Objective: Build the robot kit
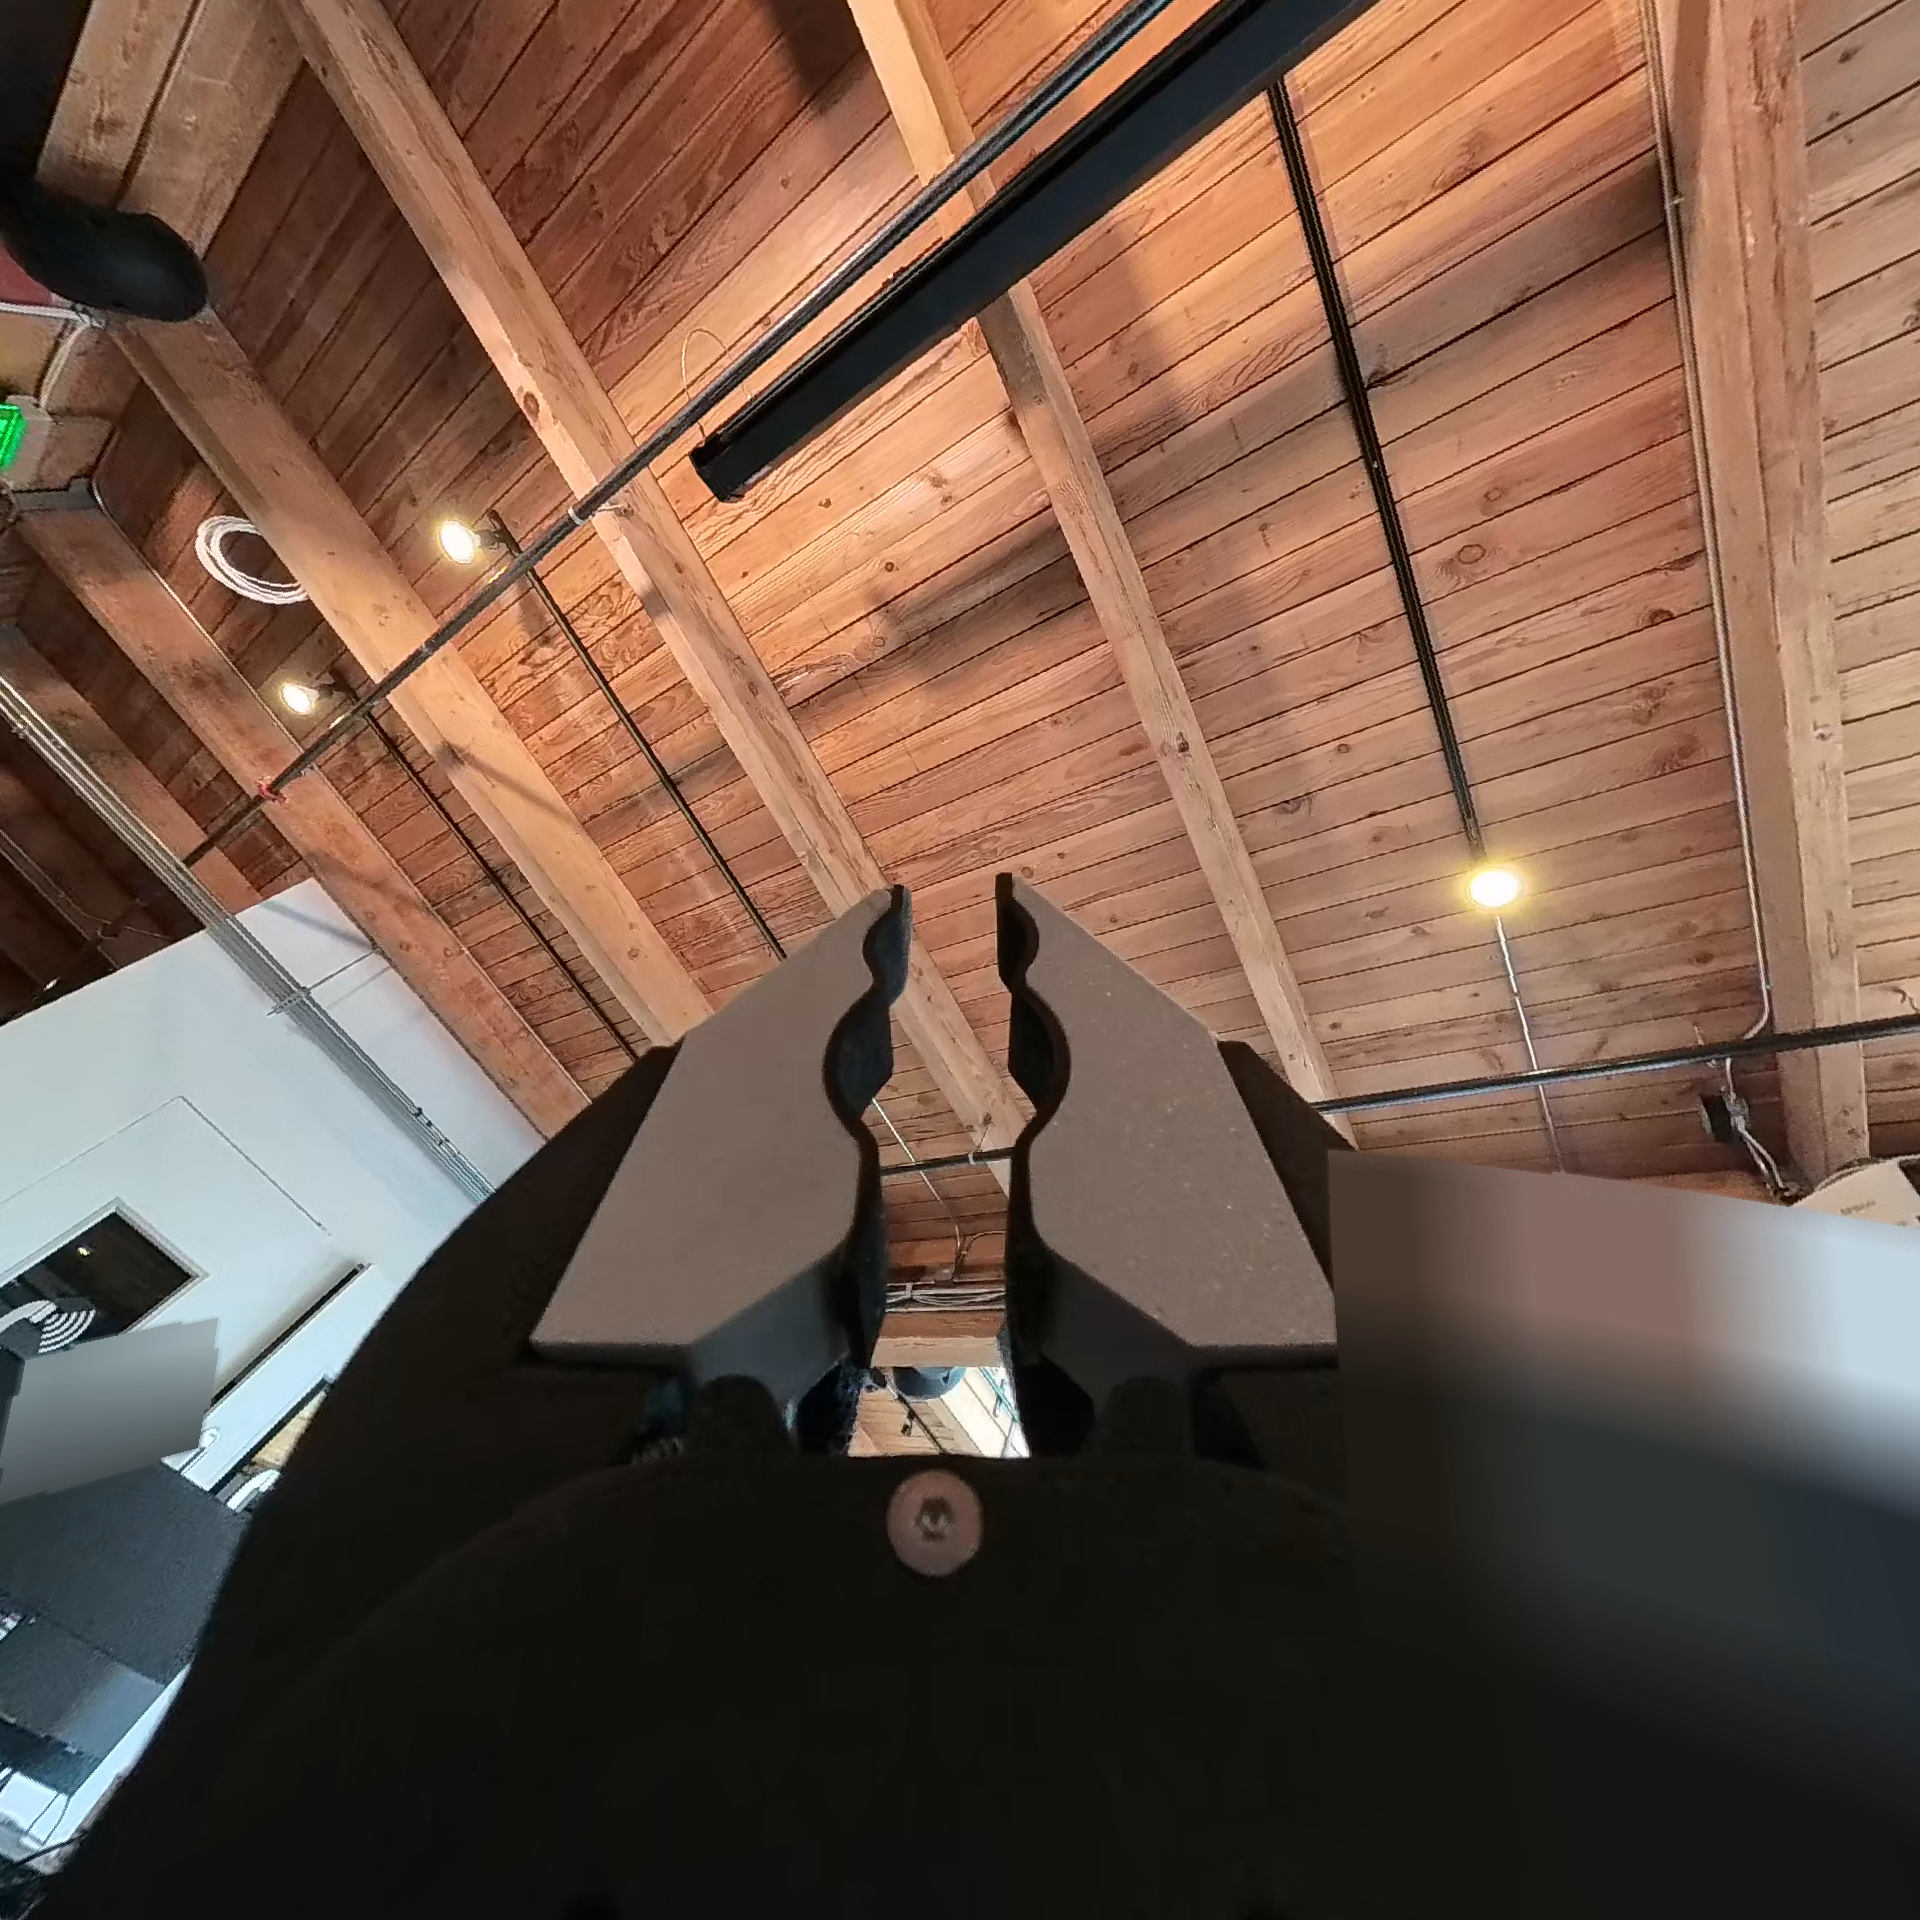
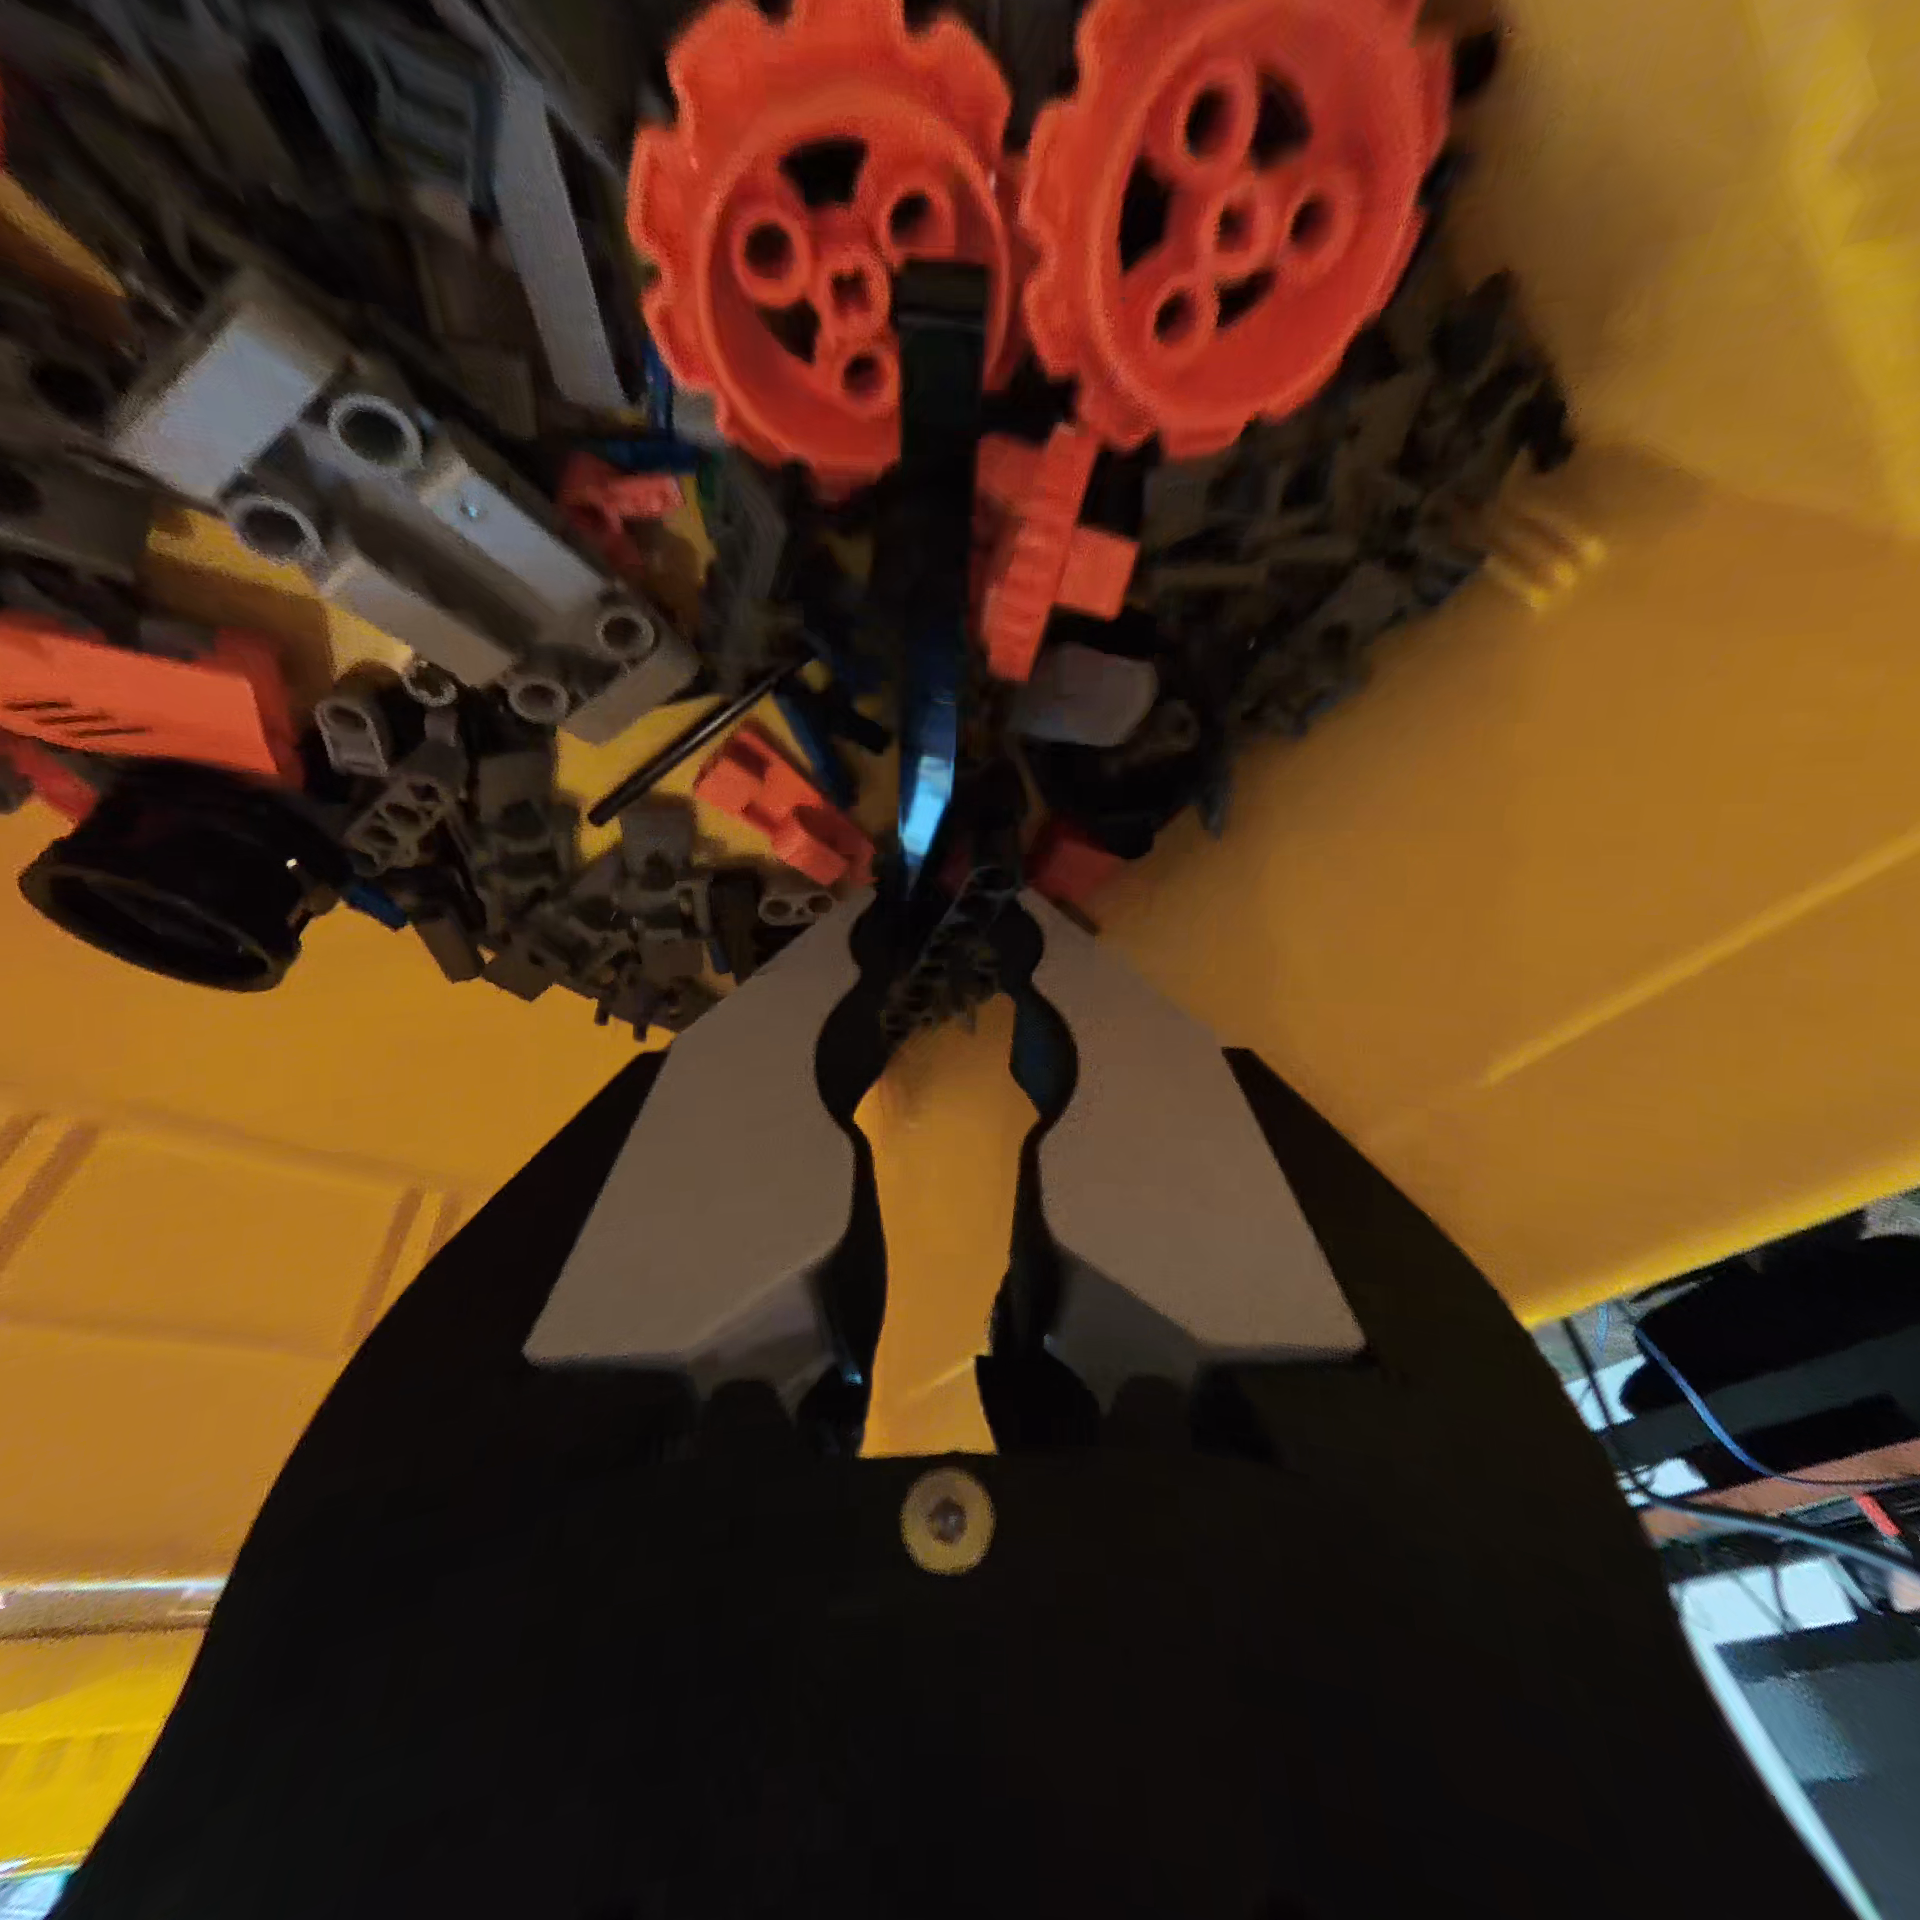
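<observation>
The left claw (image 1: pixel 948 904) points up at a wooden plank ceiling (image 1: pixel 1039 623), fingers slightly apart, holding nothing.

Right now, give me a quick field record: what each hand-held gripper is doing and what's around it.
left hand-held gripper: pointing up at wooden ceiling, narrow gap between fingers, holding nothing
right hand-held gripper: closed on a black perforated beam
setting: yellow bin of plastic building parts
nearest parts: two orange toothed wheels, grey beams, black tyre
image quality: right view motion-blurred
</observation>
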A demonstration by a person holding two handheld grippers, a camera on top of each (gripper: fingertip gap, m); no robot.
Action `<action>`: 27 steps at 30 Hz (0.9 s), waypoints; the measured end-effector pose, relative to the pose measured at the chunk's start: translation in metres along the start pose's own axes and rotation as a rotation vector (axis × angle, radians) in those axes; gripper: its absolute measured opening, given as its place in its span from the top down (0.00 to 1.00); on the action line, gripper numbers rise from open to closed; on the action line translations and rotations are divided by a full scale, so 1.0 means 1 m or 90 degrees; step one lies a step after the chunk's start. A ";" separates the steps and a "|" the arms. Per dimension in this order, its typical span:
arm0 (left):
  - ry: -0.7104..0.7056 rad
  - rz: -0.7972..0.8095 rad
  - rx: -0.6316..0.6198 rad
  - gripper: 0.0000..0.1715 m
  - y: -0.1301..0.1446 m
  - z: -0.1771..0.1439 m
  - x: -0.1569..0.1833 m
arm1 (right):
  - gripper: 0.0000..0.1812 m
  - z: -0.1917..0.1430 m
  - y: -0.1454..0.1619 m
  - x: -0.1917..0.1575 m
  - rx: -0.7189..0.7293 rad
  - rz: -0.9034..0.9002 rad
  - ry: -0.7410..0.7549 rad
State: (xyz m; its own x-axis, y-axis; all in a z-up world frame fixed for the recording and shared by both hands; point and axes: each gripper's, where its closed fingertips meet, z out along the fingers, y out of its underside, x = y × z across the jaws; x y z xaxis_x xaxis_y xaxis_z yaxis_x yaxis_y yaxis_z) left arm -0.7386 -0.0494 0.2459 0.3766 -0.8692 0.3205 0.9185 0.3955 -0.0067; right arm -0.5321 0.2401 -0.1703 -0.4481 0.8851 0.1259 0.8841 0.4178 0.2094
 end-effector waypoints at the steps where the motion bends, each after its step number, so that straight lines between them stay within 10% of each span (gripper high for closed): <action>1: 0.000 0.000 0.000 0.92 0.000 0.000 0.000 | 0.91 0.001 0.004 -0.003 0.001 0.009 -0.013; 12: -0.003 0.001 -0.001 0.92 0.001 0.000 -0.002 | 0.91 -0.045 -0.004 -0.006 0.098 0.051 -0.036; 19: -0.001 0.000 -0.001 0.92 0.001 0.000 -0.001 | 0.90 -0.081 -0.032 -0.087 0.177 -0.054 -0.245; 27: -0.001 0.000 0.000 0.92 0.000 0.000 -0.001 | 0.62 -0.041 -0.029 0.009 0.158 0.117 -0.071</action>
State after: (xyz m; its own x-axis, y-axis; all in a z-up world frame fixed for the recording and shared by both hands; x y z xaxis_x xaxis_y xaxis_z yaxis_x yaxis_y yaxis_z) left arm -0.7388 -0.0486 0.2459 0.3769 -0.8686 0.3217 0.9183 0.3959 -0.0070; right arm -0.5668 0.2278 -0.1356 -0.2733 0.9615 0.0291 0.9602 0.2745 -0.0517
